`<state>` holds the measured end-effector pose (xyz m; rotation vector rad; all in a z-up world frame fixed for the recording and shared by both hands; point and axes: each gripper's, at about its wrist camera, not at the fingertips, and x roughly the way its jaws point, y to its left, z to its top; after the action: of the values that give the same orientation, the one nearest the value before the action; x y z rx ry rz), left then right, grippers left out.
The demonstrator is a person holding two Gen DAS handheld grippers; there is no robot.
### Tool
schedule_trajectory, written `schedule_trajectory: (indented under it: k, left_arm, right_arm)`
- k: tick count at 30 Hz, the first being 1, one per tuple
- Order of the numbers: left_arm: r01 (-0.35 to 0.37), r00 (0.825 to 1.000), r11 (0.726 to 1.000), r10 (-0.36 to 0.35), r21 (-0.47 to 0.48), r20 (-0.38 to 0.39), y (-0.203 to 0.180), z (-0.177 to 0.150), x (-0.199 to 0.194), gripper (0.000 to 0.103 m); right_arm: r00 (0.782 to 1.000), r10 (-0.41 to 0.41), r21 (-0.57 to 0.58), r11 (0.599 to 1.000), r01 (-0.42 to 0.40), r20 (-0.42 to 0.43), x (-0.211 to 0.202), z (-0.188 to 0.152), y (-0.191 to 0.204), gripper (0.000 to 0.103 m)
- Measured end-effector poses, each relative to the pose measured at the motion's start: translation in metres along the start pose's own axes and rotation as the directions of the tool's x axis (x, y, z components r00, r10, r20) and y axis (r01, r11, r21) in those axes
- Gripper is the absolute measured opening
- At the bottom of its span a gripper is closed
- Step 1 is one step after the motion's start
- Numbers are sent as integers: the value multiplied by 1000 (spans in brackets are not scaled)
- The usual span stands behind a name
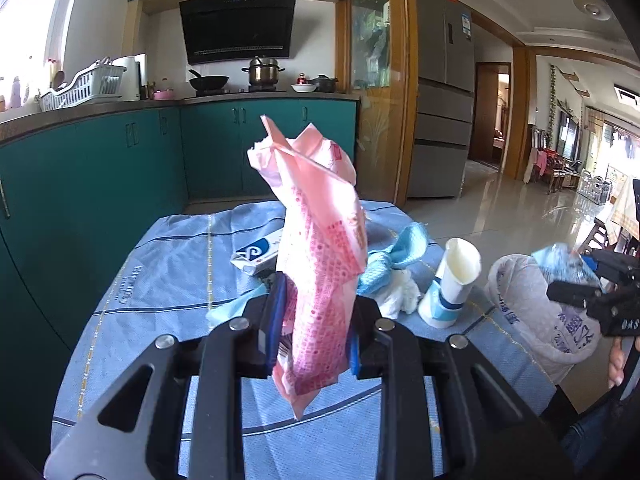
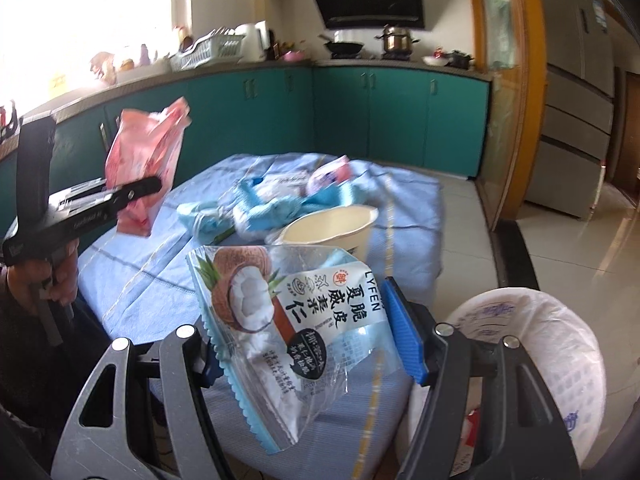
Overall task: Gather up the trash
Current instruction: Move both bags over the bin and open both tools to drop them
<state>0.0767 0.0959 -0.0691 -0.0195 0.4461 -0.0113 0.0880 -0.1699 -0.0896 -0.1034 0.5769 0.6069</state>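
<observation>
My left hand-held gripper (image 1: 314,320) is clenched on a pink wrapper (image 1: 320,256), lifted above the blue-clothed worktop (image 1: 160,272). My right hand-held gripper (image 2: 308,344) grasps a coconut snack bag (image 2: 280,320), held between the worktop and the lined trash bin (image 2: 552,344) at its right. A paper cup (image 1: 452,284), blue cloth (image 1: 394,260) and tissue (image 1: 400,294) lie on the worktop.

Teal cabinets (image 1: 100,160) lined the kitchen beneath a black range hood (image 1: 238,28); daylight poured through a window (image 2: 80,20) onto glossy floor tiles (image 1: 500,208) beside a steel refrigerator (image 1: 442,92).
</observation>
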Motion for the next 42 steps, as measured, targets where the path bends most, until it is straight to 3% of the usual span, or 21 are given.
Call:
schedule_trajectory:
  k: [4,10,13,15,18,20,23,25,27,32,35,38,40,42]
  left_arm:
    - [71,997,997,-71,17,4,-19,6,-6,26]
    - [243,970,968,-243,58,-13,-73,23,-2,26]
    - [363,932,928,-360,87,-53,-113,28,6,26]
    - [445,895,889,-437,107,-93,-145,28,15,26]
    - [515,853,847,-492,132,-172,-190,20,37,27]
    - [564,814,818,-527,112,-246,-221,11,62,26]
    - [588,785,801,-529,115,-322,-260,-5,95,28]
    - [612,757,781,-535,122,-375,-284,-17,110,33]
    - [629,737,767,-536,127,-412,-300,-27,121,56]
    - [603,765,780,-507,166,-396,-305,-30,122,68]
    - [571,800,796,-486,200,-351,-284,-17,113,69]
    - [483,869,839,-422,251,-259,-258,6,97,70]
    - [372,925,890,-332,263,-183,-228,22,89,71]
    - [263,963,933,-240,246,-121,-196,40,88,74]
  right_arm:
    - [996,-77,55,996,74,41,-18,0,-26,67]
    - [974,-226,225,951,214,31,-44,-16,-89,67]
    - [947,-319,293,903,316,-38,-48,-33,-118,67]
    - [932,-352,318,877,361,-88,-47,-45,-133,67]
    - [900,-401,363,824,435,-171,-44,-63,-154,67]
    - [896,-401,412,795,445,-193,-47,-71,-166,67]
    - [901,-393,486,760,431,-184,-54,-79,-182,67]
    - [905,-388,527,740,418,-174,-60,-82,-193,68]
    - [905,-394,567,714,411,-159,-65,-83,-199,74]
    - [922,-370,616,702,358,-115,-74,-83,-204,83]
    - [921,-369,614,700,364,-125,-70,-81,-201,86]
    - [924,-362,600,713,362,-127,-66,-78,-196,86]
    - [925,-356,582,728,362,-130,-60,-73,-194,89]
    - [923,-361,558,742,372,-136,-55,-69,-187,91]
